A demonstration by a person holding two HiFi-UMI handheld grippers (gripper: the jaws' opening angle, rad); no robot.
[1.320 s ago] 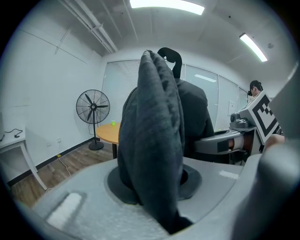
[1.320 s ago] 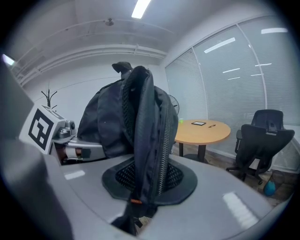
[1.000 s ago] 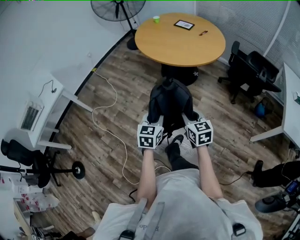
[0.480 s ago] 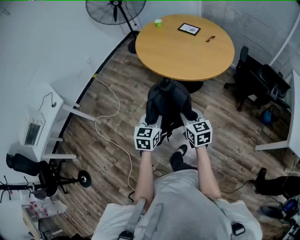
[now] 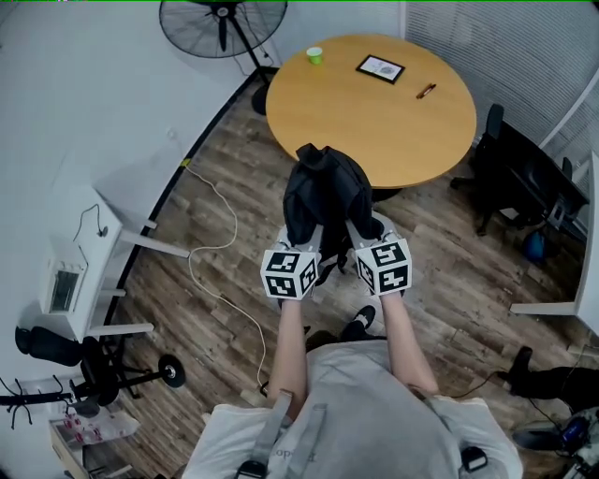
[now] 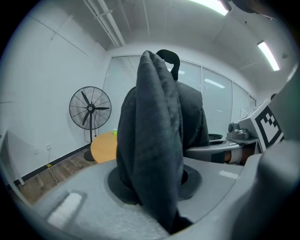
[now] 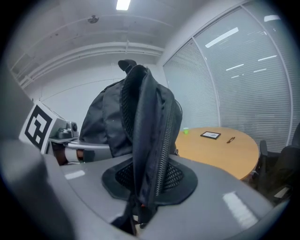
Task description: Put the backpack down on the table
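Cannot read the black-framed card (image 5: 380,68) on the round orange wooden table (image 5: 374,117). Cannot see that table's near rim behind the black fabric backpack (image 5: 323,192).

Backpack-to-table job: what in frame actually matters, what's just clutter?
In play:
- backpack, gripped on both sides
- left hand-held gripper
- right hand-held gripper
- round table

Lying about:
- green cup, black-framed item and pen, on the table's far side
- fan
- office chair
- floor cable
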